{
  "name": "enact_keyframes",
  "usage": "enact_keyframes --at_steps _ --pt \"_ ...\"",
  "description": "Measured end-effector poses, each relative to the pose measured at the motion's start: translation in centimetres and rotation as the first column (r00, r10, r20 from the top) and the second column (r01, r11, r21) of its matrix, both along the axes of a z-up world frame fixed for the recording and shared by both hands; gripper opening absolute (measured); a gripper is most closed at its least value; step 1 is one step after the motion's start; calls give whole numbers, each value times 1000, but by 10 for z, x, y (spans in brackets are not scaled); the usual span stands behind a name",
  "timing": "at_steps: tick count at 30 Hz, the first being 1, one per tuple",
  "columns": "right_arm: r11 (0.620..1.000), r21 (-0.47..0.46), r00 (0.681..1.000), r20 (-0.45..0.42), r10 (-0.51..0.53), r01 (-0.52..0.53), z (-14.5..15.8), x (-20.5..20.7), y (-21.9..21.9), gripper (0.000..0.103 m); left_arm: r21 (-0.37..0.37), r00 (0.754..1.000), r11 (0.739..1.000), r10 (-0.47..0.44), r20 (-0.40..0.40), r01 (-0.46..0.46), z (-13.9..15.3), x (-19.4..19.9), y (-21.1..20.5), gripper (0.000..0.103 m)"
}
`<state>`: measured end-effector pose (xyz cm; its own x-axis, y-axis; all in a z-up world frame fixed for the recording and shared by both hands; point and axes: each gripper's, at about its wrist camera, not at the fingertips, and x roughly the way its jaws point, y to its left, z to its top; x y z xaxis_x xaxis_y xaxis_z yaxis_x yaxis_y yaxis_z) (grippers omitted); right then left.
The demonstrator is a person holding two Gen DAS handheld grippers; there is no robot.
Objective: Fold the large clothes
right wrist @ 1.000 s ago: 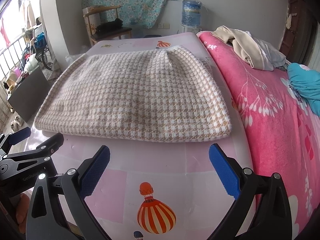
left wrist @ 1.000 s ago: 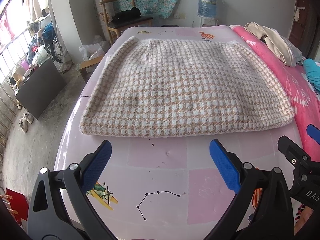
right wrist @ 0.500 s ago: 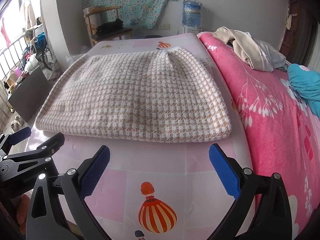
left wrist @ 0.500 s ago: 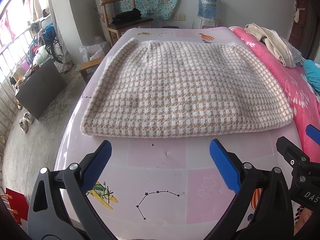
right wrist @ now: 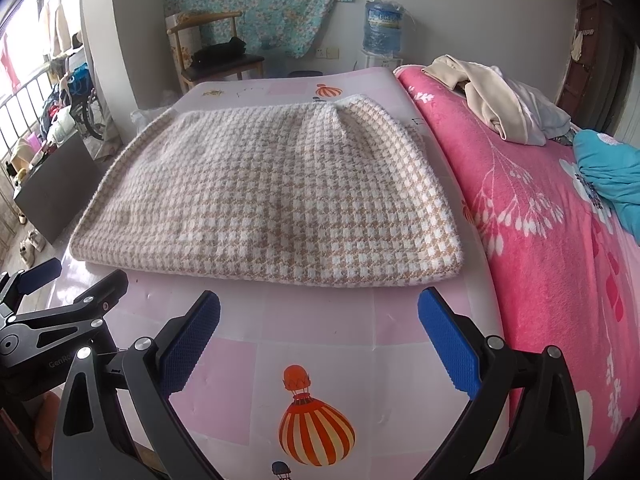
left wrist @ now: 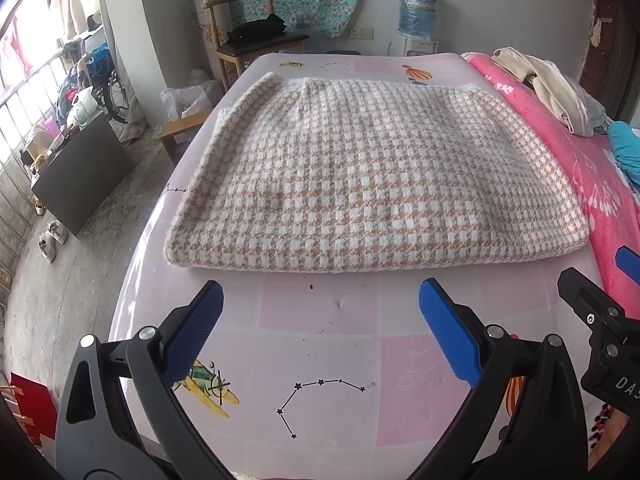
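- hovering over the pink mat (left wrist: pixel 320 320), we see the left gripper (left wrist: pixel 320 312) spread wide, empty
- right gripper (right wrist: pixel 320 312) likewise spread (nothing held)
- folded checked garment (left wrist: pixel 372 184) lies flat just beyond both

My left gripper (left wrist: pixel 320 332) had black plastic arms, silver pivot screws and blue textured pads (left wrist: pixel 192 330). My right gripper (right wrist: pixel 320 336) looked the same: black frame, round screws, blue pads (right wrist: pixel 448 342). White lettering marked each black body, only partly readable.
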<state>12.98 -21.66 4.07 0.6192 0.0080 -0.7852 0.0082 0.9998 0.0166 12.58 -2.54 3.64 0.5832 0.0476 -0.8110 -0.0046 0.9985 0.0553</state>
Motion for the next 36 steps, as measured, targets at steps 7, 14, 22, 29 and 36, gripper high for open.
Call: enact_keyframes --at_steps 7,14,22,29,36 --pt "1000 1 1000 2 -6 6 2 0 0 97 -2 1000 1000 6 -3 -6 -1 1 1 95" --pt "1000 -1 1000 -4 -8 8 0 0 0 97 -2 1000 1000 8 -6 -8 -1 1 1 95" --pt "1000 -9 1000 -6 -6 6 -1 1 2 97 -3 1000 1000 10 -2 -10 -1 1 1 95" --pt "1000 -16 1000 -8 -11 11 0 3 3 97 -6 1000 1000 8 -3 -8 -1 2 1 95" --pt "1000 -18 1000 -19 -20 20 -1 6 0 97 -16 1000 1000 -2 -8 2 -1 4 0 95"
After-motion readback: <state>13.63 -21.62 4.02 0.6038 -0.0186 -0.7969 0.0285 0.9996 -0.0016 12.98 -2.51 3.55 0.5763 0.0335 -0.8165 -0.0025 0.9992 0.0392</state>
